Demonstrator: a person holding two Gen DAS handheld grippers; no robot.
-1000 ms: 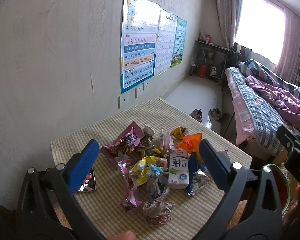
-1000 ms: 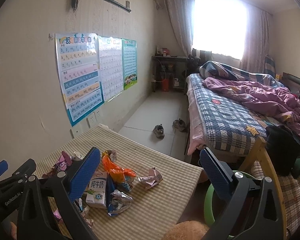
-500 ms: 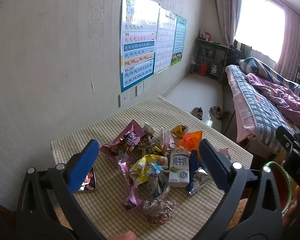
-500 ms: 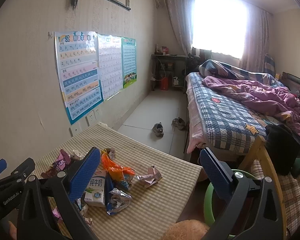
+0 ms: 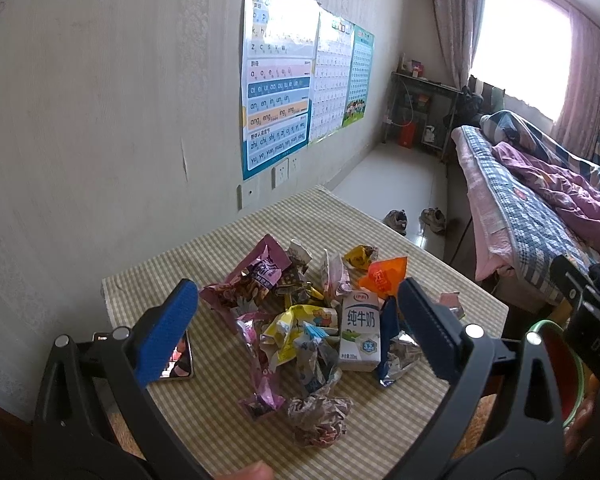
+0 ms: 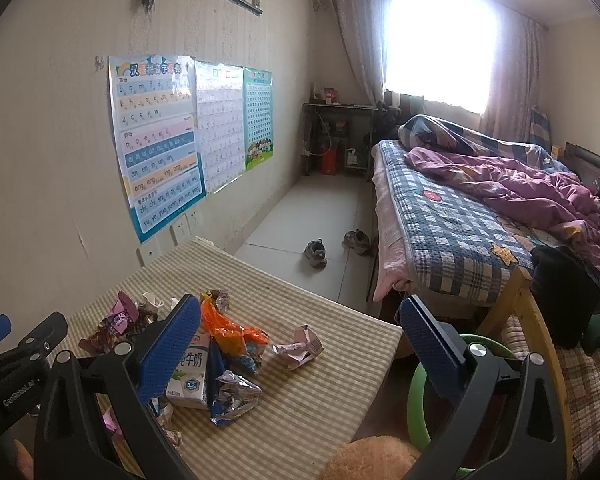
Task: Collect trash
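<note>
Trash pile [image 5: 308, 320] sits mid table [image 5: 380, 240], carton [image 5: 360, 334] at its right edge. Left claw [image 5: 296, 322] and right claw [image 6: 300, 344] both spread wide, empty, above it. Best: grab one piece w/ a claw, drop in green bin [image 6: 416, 392] just off table edge; avoid phone [image 5: 178, 360].

Beige-and-white checked tablecloth [image 5: 400, 264] is carrying a white milk carton with blue lettering [image 5: 360, 334] and an orange foil wrapper [image 5: 382, 274]. Blue-and-white plaid bedspread [image 6: 452, 232] is lying under a purple quilt [image 6: 540, 184].

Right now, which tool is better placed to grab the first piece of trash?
Left. The left tool is open and frames the wrapper pile; the right tool, also open, points past the table edge.
</note>
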